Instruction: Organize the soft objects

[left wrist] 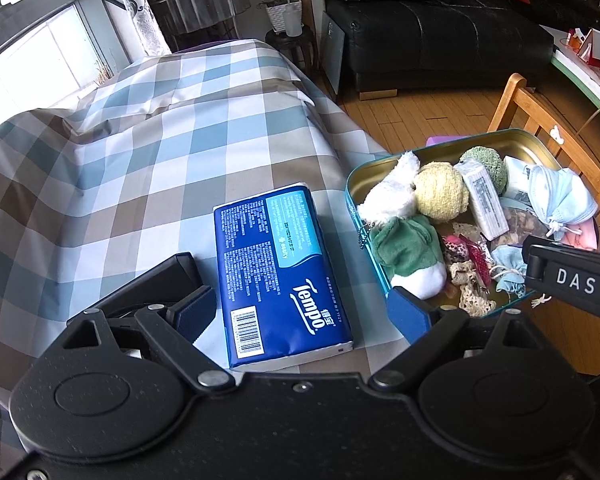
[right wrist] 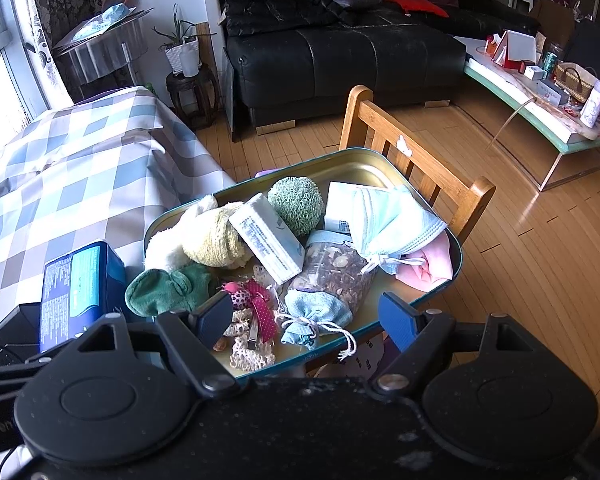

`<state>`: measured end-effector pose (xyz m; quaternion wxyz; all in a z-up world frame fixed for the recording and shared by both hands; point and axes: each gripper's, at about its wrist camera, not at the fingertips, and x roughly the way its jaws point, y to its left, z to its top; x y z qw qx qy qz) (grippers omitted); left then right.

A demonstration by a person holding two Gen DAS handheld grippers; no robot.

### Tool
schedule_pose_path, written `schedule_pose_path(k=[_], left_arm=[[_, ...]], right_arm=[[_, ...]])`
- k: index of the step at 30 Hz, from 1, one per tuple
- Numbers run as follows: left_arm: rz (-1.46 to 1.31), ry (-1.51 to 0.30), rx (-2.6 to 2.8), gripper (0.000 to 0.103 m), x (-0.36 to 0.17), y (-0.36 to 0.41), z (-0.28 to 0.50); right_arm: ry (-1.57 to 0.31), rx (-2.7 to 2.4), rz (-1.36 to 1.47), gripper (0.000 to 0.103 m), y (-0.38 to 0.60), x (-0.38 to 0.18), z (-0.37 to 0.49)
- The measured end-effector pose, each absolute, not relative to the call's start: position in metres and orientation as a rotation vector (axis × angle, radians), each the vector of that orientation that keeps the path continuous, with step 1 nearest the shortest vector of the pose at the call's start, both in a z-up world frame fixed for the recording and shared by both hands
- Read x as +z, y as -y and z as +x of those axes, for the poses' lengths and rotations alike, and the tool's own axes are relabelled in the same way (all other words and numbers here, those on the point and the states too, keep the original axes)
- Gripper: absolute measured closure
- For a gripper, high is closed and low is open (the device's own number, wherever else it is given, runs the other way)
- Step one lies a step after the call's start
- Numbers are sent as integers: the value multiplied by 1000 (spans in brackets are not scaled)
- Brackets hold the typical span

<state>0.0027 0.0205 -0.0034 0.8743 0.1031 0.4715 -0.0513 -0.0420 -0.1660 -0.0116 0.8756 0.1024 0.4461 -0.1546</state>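
A blue Tempo tissue pack (left wrist: 282,276) lies flat on the checked tablecloth (left wrist: 140,140), between the fingers of my left gripper (left wrist: 300,312), which is open around it. It also shows in the right wrist view (right wrist: 76,288). A teal tin tray (left wrist: 524,148) to its right holds several soft things: a white plush (left wrist: 392,194), a yellow knit ball (left wrist: 440,192), a green plush (left wrist: 404,248), a white tissue packet (left wrist: 482,200) and face masks (left wrist: 560,200). My right gripper (right wrist: 304,320) is open and empty over the tray's (right wrist: 356,164) near edge, above a light blue drawstring pouch (right wrist: 312,314).
A wooden chair (right wrist: 416,168) stands right behind the tray. A black leather sofa (right wrist: 340,48) lies across the wooden floor. A cluttered low table (right wrist: 540,112) is at the right. A plant on a stool (right wrist: 184,56) stands past the table's far corner.
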Motion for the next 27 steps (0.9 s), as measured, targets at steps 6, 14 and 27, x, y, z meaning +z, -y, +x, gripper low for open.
schedule_pose_path(k=[6, 14, 27], left_arm=[[214, -980, -103, 13, -3, -22, 3], [212, -988, -105, 13, -6, -22, 3], [210, -999, -101, 13, -10, -24, 2]], right_arm=[[-932, -322, 213, 23, 166, -12, -42], [-932, -323, 213, 23, 165, -12, -42], [-932, -323, 212, 23, 165, -12, -42]])
